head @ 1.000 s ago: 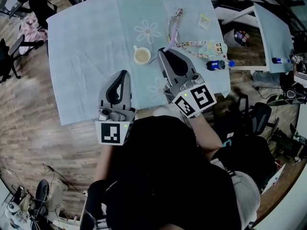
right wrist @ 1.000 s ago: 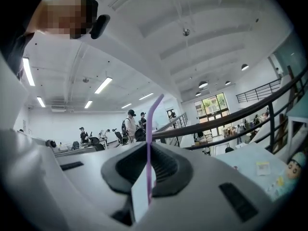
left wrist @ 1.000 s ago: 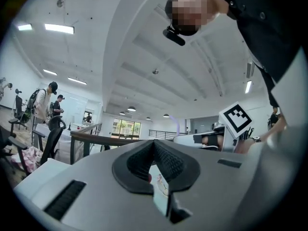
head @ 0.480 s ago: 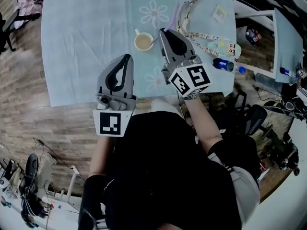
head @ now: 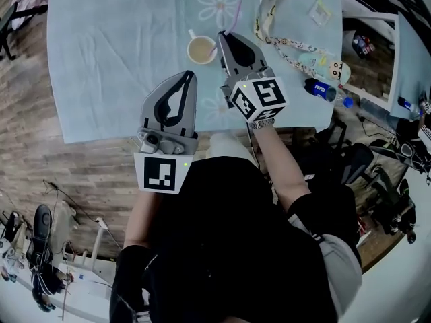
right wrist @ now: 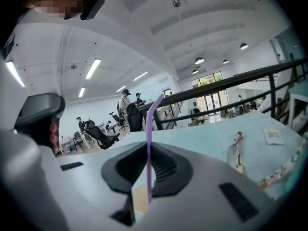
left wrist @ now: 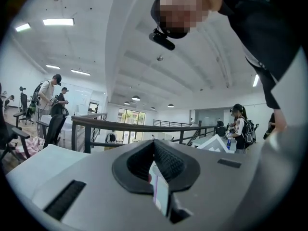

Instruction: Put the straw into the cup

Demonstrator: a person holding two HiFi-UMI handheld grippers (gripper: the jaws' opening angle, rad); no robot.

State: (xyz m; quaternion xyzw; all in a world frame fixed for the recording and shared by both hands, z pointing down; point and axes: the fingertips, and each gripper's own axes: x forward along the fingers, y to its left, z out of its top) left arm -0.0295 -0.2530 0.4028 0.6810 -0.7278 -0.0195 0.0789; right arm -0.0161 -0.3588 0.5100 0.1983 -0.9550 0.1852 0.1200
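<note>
My right gripper [right wrist: 148, 150] pinches purple straw [right wrist: 148, 129], upright between jaws. Cup [head: 201, 48] sits on table [head: 101, 59], just left of my tips. My left gripper [left wrist: 154, 142]: jaws pressed together, empty, near cup.

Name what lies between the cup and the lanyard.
In the head view, the purple straw, clamped in the right hand-held gripper, stands between cup and lanyard.
</note>
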